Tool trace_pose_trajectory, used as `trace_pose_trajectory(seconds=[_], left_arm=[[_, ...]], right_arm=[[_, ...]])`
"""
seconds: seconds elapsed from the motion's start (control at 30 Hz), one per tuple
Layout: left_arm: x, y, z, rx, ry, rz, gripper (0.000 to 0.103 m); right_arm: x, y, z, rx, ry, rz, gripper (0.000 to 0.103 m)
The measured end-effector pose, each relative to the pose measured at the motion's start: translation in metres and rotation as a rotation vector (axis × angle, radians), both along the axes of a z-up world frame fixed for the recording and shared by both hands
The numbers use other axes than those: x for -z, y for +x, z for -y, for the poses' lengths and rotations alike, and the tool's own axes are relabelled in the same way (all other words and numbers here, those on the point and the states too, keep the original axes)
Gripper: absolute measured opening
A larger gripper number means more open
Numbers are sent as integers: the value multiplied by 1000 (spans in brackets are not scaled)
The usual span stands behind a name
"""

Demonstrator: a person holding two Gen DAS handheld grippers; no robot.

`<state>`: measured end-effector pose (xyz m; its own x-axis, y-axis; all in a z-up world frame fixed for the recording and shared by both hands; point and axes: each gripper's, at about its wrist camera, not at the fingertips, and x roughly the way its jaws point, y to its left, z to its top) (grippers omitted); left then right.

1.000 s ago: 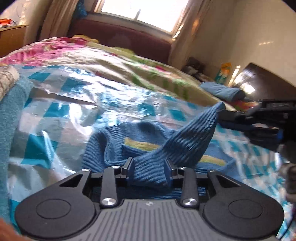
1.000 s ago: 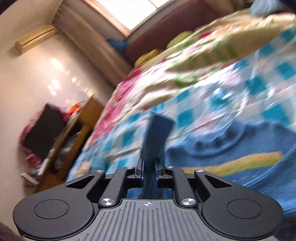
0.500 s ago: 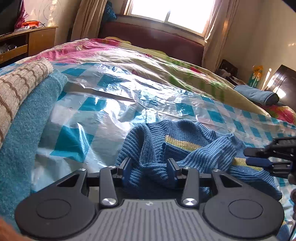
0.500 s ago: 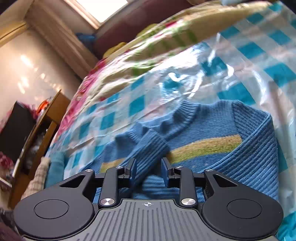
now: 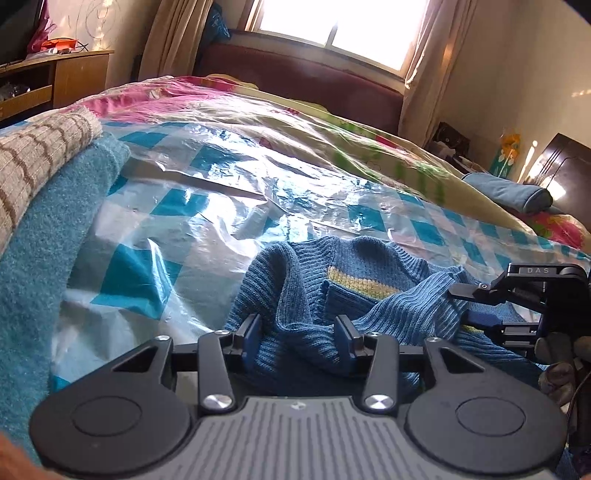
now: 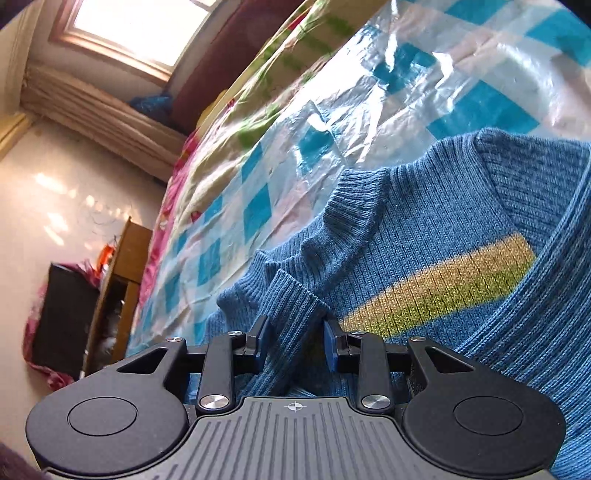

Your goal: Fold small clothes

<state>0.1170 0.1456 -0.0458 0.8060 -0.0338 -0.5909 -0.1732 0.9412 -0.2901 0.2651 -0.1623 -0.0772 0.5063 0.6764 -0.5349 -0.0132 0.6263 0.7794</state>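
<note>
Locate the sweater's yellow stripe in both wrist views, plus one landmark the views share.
Left wrist: yellow stripe sits centre-right, on the blue sweater just beyond the left gripper.
Right wrist: yellow stripe sits right of centre, large, running up to the right past the right gripper.
Shared landmark: the bright window behind the bed.

Bed with a plastic-covered checked spread

The bed (image 5: 229, 122) wears a blue-and-white checked cover under a crinkled clear plastic sheet (image 5: 207, 192). On it lie a blue knit sweater (image 5: 369, 291) with a yellow stripe, rumpled near the front edge, a folded teal towel (image 5: 48, 236) topped by a beige checked cloth (image 5: 33, 155) at the left, and a blue bundle (image 5: 513, 192) far right
</note>
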Motion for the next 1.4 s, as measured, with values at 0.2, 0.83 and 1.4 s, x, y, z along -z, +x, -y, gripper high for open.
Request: trace_pose_trajectory(seconds=[0.2, 0.83, 1.4], left_arm=[[-5, -6, -4, -12, -23, 40, 50], [-9, -9, 0, -3, -17, 85, 68], [-17, -17, -5, -32, -38, 141, 68]], right_arm=[[-38, -13, 15, 25, 76, 61, 6], [0, -10, 15, -5, 21, -51, 33], [-47, -23, 30, 36, 156, 80, 10]])
